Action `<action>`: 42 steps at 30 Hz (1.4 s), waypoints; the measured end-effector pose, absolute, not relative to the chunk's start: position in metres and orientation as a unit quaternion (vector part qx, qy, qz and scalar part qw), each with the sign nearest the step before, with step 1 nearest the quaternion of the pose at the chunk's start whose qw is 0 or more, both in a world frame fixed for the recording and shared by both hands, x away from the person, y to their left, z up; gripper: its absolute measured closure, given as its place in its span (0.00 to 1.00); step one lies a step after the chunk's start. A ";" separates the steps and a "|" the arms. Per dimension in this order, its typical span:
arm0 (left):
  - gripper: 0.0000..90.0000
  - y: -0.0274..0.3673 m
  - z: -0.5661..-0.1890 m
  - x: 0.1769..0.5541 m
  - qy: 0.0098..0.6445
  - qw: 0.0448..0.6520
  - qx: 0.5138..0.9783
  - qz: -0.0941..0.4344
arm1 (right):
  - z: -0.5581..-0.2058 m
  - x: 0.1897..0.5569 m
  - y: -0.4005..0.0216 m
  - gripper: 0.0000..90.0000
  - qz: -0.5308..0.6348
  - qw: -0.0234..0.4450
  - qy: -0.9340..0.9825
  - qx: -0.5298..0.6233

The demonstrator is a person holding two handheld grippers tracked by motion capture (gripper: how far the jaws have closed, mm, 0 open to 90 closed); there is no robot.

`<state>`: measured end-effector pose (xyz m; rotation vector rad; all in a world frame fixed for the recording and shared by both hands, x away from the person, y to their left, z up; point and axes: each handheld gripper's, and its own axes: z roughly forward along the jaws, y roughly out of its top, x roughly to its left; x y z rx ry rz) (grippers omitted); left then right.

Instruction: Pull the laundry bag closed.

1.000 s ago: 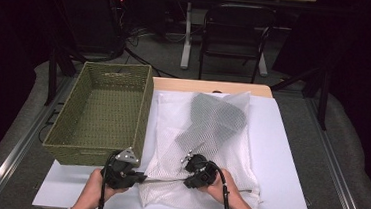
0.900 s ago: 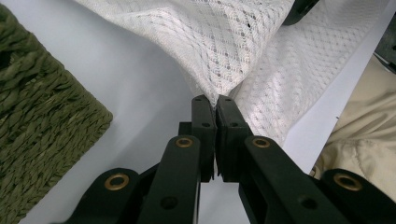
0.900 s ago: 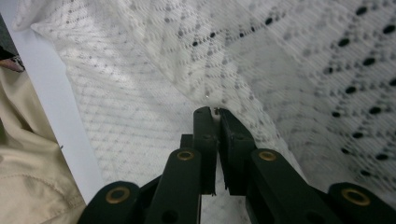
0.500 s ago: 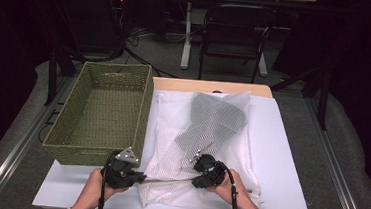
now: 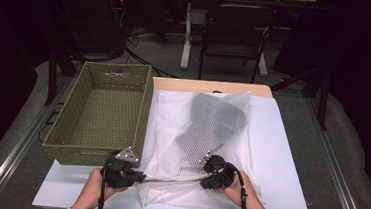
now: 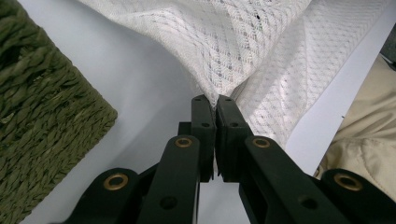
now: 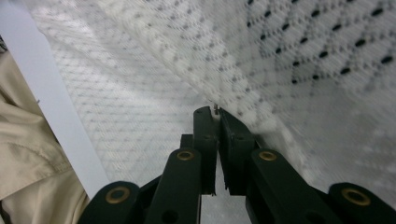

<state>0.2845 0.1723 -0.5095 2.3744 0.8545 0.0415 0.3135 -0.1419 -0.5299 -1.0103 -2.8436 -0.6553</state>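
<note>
The mesh bag [image 5: 197,150] lies flat on the white sheet [image 5: 279,157] that covers the table, just right of the basket [image 5: 103,113]. It is white netting with a dark grey garment [image 5: 212,121] inside, showing through the upper half. The bag's near edge is drawn into a taut line between my two hands, low at the front of the table.

My left gripper [image 5: 140,177] is at the near left corner of the bag, and its jaws are closed tight on a pinch of the netting; in the left gripper view [image 6: 215,100] the mesh gathers into a fold right at the tips and fans out above them. The basket's woven green corner [image 6: 42,107] sits close at the left of that view, apart from the jaws.

My right gripper [image 5: 202,184] is farther along the same edge, near the bag's middle, and it is clamped too. In the right gripper view [image 7: 215,111] a thicker seam of the bag runs into the tips, with a small metal piece, perhaps the zip pull, poking out between them; I cannot tell more of it.

Beyond the table stand a chair [image 5: 234,38] and desk legs in the dark.
</note>
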 end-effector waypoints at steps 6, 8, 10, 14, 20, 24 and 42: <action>0.97 0.173 -0.509 0.285 0.323 0.303 0.896 0.018 | -0.530 0.312 -0.152 0.95 -0.210 0.025 -0.918 -0.336; 0.97 0.173 -0.509 0.285 0.324 0.303 0.896 0.018 | -0.530 0.312 -0.155 0.95 -0.209 0.025 -0.917 -0.339; 0.97 0.173 -0.509 0.285 0.324 0.302 0.896 0.019 | -0.530 0.311 -0.159 0.95 -0.208 0.024 -0.916 -0.342; 0.97 0.173 -0.510 0.285 0.323 0.302 0.897 0.018 | -0.530 0.310 -0.165 0.95 -0.206 0.024 -0.914 -0.349; 0.97 0.173 -0.510 0.285 0.323 0.301 0.897 0.018 | -0.529 0.309 -0.174 0.95 -0.207 0.023 -0.911 -0.357; 0.97 0.173 -0.510 0.285 0.323 0.301 0.897 0.017 | -0.529 0.308 -0.180 0.95 -0.207 0.024 -0.908 -0.364; 0.97 0.172 -0.510 0.286 0.325 0.300 0.897 0.017 | -0.529 0.301 -0.210 0.95 -0.202 0.014 -0.897 -0.394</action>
